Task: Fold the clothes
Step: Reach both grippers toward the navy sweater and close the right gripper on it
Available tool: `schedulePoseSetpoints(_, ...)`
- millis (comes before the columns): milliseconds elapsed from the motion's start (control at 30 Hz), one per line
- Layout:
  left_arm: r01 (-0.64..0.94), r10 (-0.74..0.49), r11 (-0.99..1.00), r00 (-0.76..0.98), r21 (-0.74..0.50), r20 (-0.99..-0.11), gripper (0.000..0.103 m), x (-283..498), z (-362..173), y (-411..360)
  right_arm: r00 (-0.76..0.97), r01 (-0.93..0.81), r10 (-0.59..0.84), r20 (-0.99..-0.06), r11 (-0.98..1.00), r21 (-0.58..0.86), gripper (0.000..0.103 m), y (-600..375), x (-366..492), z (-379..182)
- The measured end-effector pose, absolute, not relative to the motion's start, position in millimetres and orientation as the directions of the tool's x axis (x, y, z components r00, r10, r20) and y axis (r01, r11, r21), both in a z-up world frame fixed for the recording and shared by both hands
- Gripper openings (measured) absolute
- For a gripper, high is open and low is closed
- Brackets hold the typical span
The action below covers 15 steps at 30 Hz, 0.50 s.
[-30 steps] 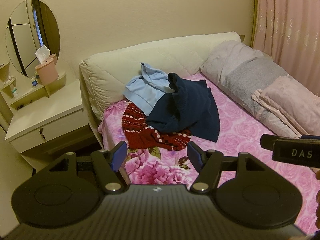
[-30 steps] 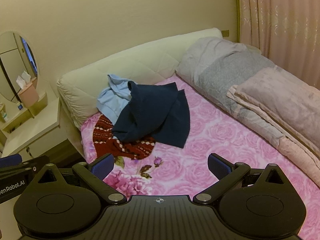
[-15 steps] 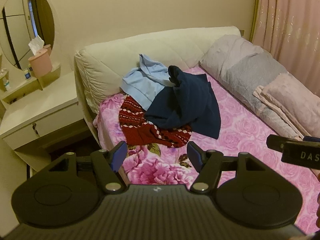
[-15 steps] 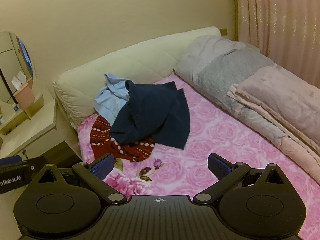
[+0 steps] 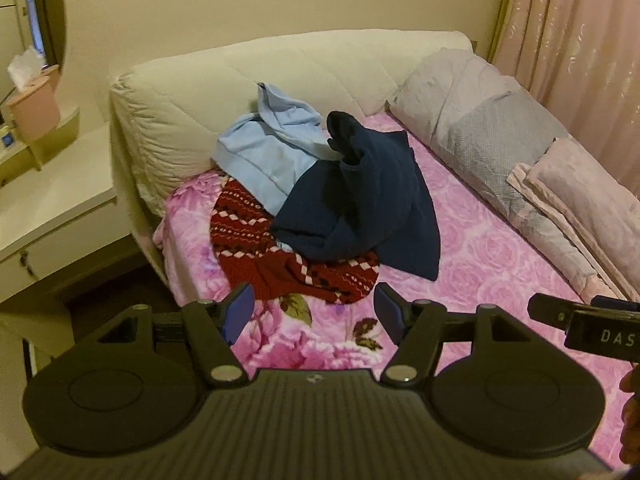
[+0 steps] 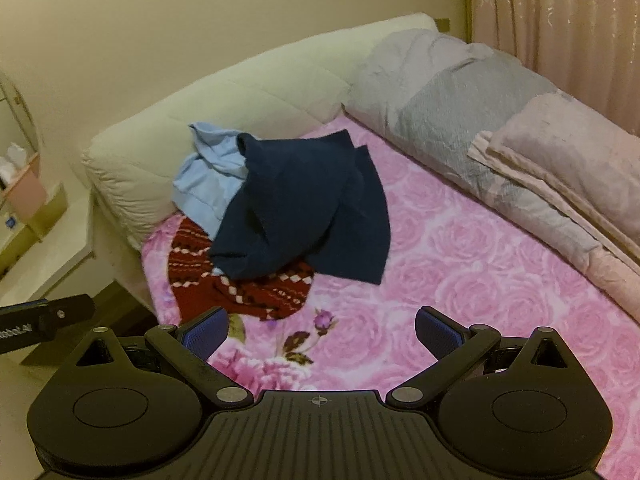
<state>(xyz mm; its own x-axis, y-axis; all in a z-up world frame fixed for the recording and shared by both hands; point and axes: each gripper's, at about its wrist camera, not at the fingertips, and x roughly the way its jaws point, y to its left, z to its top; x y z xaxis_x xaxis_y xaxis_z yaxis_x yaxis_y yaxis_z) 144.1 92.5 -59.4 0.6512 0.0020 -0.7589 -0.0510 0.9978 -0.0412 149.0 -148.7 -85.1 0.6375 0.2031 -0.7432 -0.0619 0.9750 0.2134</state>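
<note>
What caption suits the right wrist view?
Open right tongs hover above a floral bed before the clothes pile.

A home bedroom. Ahead of the grippers lies a bed [image 5: 500, 264] under a pink rose-print sheet, with a cream padded headboard [image 5: 240, 80] against a plain wall beyond it. Loose clothes [image 6: 288, 216] are heaped on the sheet just in front of the headboard. To the right, along the far side, rest a grey pillow [image 6: 432, 92] and a folded pink blanket [image 6: 568, 168], with a pink curtain [image 6: 560, 20] hanging behind them. To the left stands a white dressing table [image 5: 44, 200] with a round mirror [image 5: 36, 8] and a pink tissue box [image 5: 34, 108]
</note>
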Motion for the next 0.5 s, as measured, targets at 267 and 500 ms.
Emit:
schedulePoseSetpoints(267,0.022,-0.04,0.999,0.61,-0.033,-0.791,0.063,217.8,-83.7,117.1,0.625,-0.03,0.188,-0.757,0.976,0.218,0.102,-127.7,209.1,-113.2)
schedulePoseSetpoints(500,0.046,-0.056,0.998,0.579,-0.036,-0.814,0.063,281.6,-106.0,144.7,0.613,-0.041,0.183,-0.769,0.979,0.2,0.102,-106.4,265.5,-135.9)
